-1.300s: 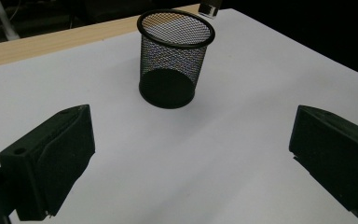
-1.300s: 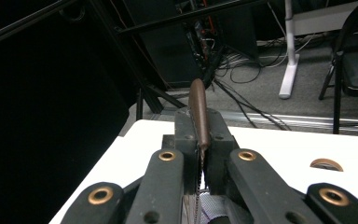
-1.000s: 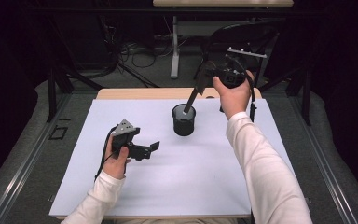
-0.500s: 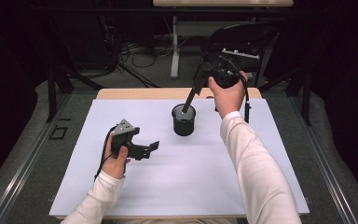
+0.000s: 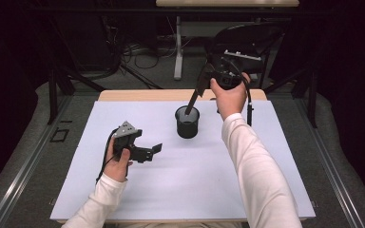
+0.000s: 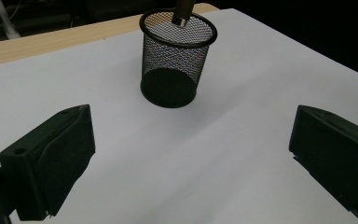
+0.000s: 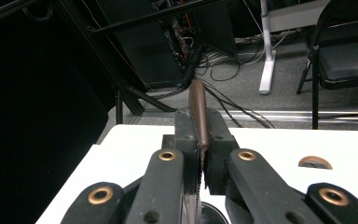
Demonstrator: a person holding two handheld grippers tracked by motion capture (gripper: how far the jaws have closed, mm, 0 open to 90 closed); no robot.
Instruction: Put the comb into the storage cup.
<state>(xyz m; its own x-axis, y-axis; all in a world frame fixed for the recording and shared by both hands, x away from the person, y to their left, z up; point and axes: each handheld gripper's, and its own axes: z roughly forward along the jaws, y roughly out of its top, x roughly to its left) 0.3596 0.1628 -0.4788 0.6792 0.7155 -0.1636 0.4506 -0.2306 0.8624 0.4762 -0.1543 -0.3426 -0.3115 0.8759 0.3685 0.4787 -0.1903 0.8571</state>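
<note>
Bright table (image 5: pixel 171 190) (dark, murky surroundings)

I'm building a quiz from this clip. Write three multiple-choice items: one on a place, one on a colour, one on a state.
1. Where does the mesh pen cup stand?
A. on the white table top
B. on the floor
C. in the left hand

2. What colour is the pen in the right claw?
A. white
B. brown
C. yellow

3. How is the left claw?
A. shut on the cup
B. shut on nothing
C. open

Key: 1 A, the cup sits on the white table top. 2 B, the right gripper view shows a brown barrel. 3 C, its jaws stand wide apart, nothing between them.
</note>
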